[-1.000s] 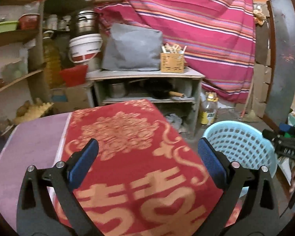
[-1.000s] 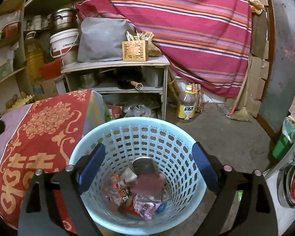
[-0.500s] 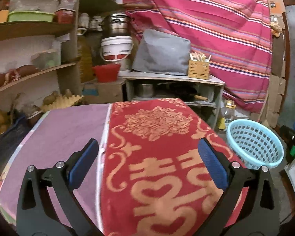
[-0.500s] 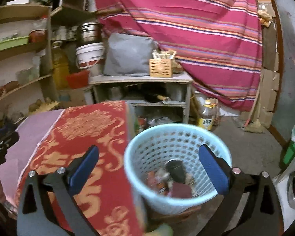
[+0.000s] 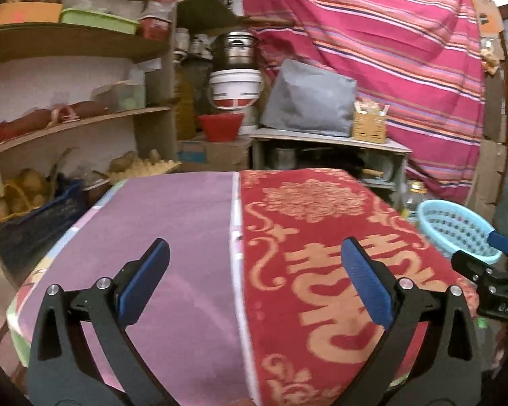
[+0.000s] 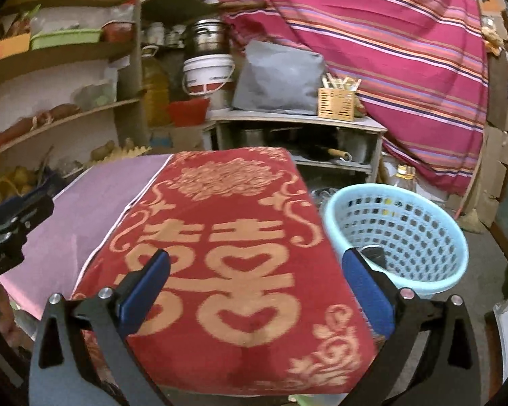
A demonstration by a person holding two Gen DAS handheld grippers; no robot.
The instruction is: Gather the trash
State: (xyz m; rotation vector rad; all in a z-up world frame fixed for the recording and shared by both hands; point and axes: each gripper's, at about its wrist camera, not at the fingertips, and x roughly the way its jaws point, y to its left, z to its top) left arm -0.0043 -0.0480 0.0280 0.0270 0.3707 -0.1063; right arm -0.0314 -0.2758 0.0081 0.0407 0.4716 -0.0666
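Left tongs (image 5: 254, 284): spread, empty, above red-and-lilac cloth-covered surface (image 5: 193, 223). Right tongs (image 6: 255, 280): spread, empty. Pale blue perforated plastic basket (image 6: 423, 233): floor, 2 o'clock of surface; contents mostly hidden.

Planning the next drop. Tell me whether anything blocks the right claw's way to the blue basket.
Nothing visible does. The right claw hangs open and empty above the red cloth; the blue basket stands just off the table's right edge, its mouth uncovered.
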